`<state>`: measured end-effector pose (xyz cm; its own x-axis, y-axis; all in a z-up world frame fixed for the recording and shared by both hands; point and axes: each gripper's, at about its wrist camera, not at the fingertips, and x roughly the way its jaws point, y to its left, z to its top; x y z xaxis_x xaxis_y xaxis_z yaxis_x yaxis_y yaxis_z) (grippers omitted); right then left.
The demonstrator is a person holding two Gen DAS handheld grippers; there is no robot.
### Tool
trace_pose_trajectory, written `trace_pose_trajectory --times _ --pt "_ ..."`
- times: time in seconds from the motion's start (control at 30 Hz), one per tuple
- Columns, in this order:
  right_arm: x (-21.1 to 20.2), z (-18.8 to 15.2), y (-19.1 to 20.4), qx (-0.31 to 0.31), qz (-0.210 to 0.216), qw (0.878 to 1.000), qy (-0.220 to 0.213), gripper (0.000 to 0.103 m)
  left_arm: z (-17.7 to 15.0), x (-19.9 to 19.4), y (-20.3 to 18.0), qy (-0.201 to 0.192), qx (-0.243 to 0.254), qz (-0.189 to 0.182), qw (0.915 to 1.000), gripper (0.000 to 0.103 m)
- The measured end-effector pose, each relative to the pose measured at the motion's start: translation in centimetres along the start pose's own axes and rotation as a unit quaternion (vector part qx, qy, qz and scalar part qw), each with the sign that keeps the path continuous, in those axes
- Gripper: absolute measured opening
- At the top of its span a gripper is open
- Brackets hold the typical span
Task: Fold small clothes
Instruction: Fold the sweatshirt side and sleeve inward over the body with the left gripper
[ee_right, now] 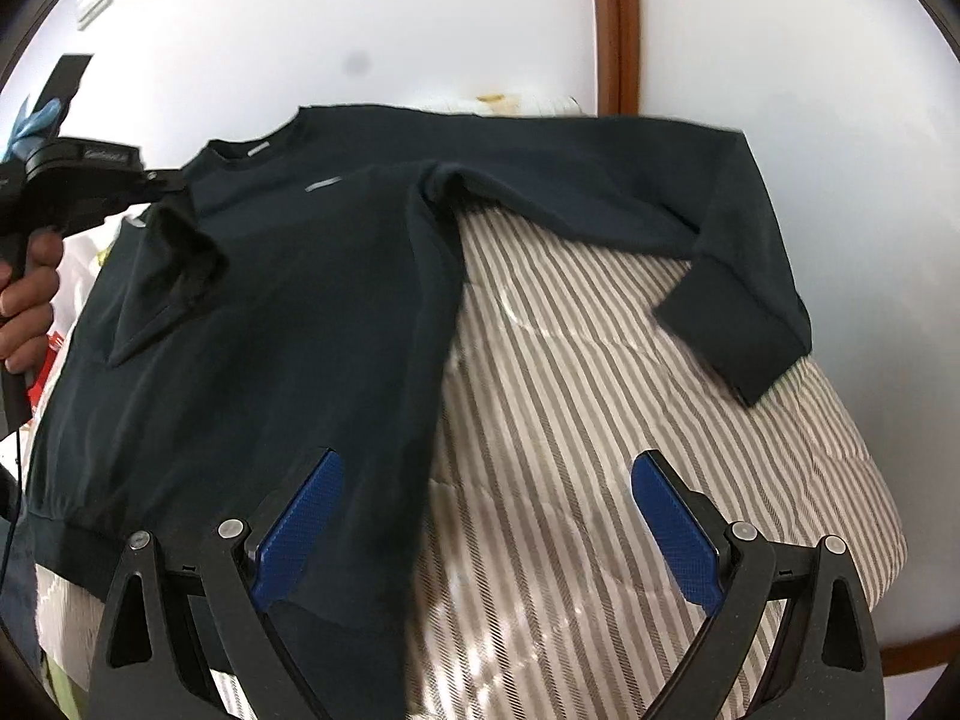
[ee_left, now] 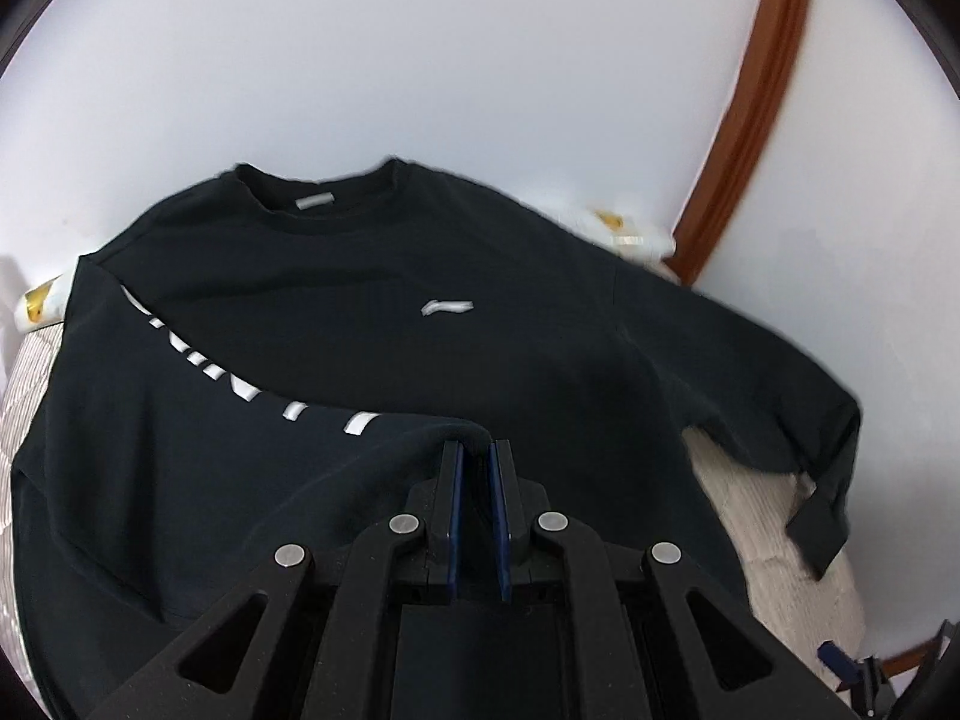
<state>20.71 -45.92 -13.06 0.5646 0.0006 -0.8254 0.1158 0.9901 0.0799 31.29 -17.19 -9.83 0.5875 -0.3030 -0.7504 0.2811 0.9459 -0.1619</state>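
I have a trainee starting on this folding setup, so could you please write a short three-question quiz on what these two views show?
1. True or false: the left gripper is shut on a fold of the black sweatshirt.
2. Which sleeve lies stretched out on the striped bedding? A) the one nearer the right gripper B) the one nearer the left gripper C) neither
3. Fill in: the right gripper's jaws are ____ and hold nothing.

Key
1. True: its blue pads pinch the sleeve cloth, lifted across the chest.
2. A: the outstretched sleeve ends in its cuff on the stripes.
3. open
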Motion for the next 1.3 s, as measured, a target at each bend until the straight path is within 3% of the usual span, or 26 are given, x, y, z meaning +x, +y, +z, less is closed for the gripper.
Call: trace_pose_trajectory --times 0.2,0.3,0.37,0.4,0.43,0.67,0.77,0.9,1.17,1.3 --pt "-0.4 -1.1 -0.1 -0.003 -0.005 1.0 0.005 0.096 -1.0 -1.0 0.0 0.007 0.004 0.007 0.9999 0.018" --pt "-1.0 -1.5 0.4 -0.009 -0.002 1.0 0.001 0.096 -1.1 -2.1 1.3 -0.004 0.0 0.033 0.9994 0.033" --pt "-1.2 -1.9 1.0 -0.016 -0.001 1.0 0.001 0.096 -1.8 -3.8 3.0 -0.016 -0.008 0.044 0.9989 0.049" --pt "-1.4 -2.1 1.2 -0.019 -0.001 1.0 0.0 0.096 -2.3 -4.7 4.0 -0.021 -0.015 0.047 0.9985 0.062" --pt "-1.4 -2.3 1.5 -0.021 -0.001 1.0 -0.001 0.096 -3.0 -5.7 5.2 -0.028 -0.023 0.049 0.9981 0.064" --pt "-2.0 -3.6 1.9 -0.021 0.006 1.0 -0.003 0.094 -8.1 -9.9 12.6 -0.021 -0.058 0.113 0.9917 0.064" --pt "-1.7 -4.2 1.8 -0.017 0.009 1.0 0.003 0.077 -11.3 -11.0 15.8 -0.011 -0.076 0.139 0.9873 0.064" --pt "-1.5 -4.7 2.2 -0.015 0.026 1.0 0.003 0.071 -15.3 -11.3 19.3 0.011 -0.107 0.158 0.9815 0.064" --pt "-0.5 -5.9 3.9 -0.022 0.03 0.999 0.013 0.065 -21.0 -11.6 23.7 0.029 -0.159 0.144 0.9764 0.062" --pt "0.0 -6.2 4.0 -0.007 0.035 0.999 0.006 0.062 -22.1 -11.6 23.9 0.022 -0.147 0.139 0.9791 0.062"
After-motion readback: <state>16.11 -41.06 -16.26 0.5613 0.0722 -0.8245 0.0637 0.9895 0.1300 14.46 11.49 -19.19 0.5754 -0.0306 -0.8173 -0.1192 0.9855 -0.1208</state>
